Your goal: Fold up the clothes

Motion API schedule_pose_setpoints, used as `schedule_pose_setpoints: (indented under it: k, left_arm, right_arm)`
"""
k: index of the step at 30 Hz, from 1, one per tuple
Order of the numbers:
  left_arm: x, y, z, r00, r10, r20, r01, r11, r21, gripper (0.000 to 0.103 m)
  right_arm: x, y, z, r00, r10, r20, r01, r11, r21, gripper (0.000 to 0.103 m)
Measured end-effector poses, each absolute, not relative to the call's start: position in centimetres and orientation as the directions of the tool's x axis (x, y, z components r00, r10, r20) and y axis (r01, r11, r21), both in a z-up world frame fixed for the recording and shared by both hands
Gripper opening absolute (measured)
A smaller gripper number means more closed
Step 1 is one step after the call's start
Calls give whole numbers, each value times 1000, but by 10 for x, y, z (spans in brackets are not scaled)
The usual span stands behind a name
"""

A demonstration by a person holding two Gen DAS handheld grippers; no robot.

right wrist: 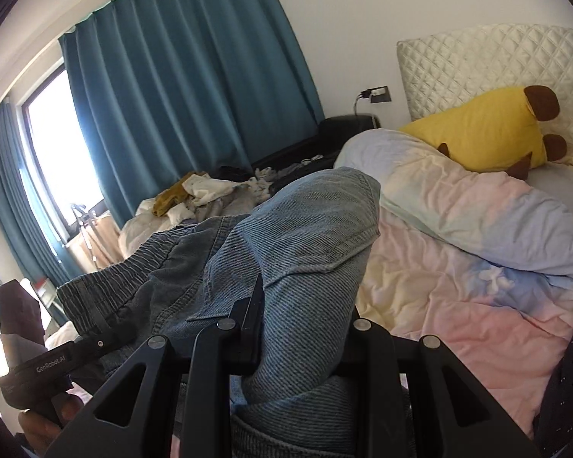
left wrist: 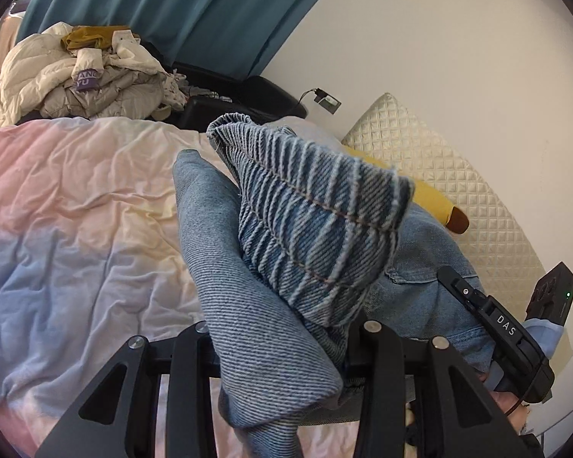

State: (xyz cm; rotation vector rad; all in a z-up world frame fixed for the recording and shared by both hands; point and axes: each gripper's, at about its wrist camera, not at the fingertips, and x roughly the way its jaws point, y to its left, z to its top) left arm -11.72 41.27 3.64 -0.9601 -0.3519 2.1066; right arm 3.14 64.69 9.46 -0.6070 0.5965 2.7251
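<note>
A pair of blue denim jeans (left wrist: 309, 236) hangs bunched above the bed, its ribbed elastic waistband turned up in the left wrist view. My left gripper (left wrist: 282, 343) is shut on a thick fold of the denim, which hides its fingertips. My right gripper (left wrist: 473, 297) shows at the right edge of that view, clamped on the same jeans. In the right wrist view, the jeans (right wrist: 309, 229) drape over my right gripper (right wrist: 290, 328), which is shut on a fold. My left gripper (right wrist: 107, 339) grips the waistband at lower left, with a hand behind it.
A pastel pink, yellow and blue duvet (left wrist: 76, 210) covers the bed. A pile of pale clothes (left wrist: 84, 80) lies at its far side by the teal curtain (right wrist: 179, 87). A yellow plush pillow (right wrist: 485, 129) leans on the quilted headboard (right wrist: 496, 57).
</note>
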Motion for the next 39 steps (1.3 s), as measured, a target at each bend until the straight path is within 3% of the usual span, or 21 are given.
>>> schedule_pose_setpoints:
  k: [10,16,24,30,39]
  left_arm:
    - [-133,479,-55,-323,742,-588,-591,-643,-487,38]
    - [-139,482,-86,-318,734,-600,-609,-643,-464,39]
    - [-145,477,-108,-320,740,-592,-611,-639,-468,44]
    - [-148,477,-109,-315,729,-608,-603,-648,-465,55]
    - [-139,463,-88,-309,648,-697,-553,-718,-423,64]
  right_arm:
    - [37,695,-22,-789,325,-521,-515,-812,274,24]
    - [49,706,-78,-773,302,-557,-532,-787,312,27]
    - [51,704,-104,-777,319,-543,-549,-766,335,32]
    - [48,705,-108,-750,334,-571,-576,-753,317,36]
    - [54,703,-85,-690,346,-636,-644,-695,321,53]
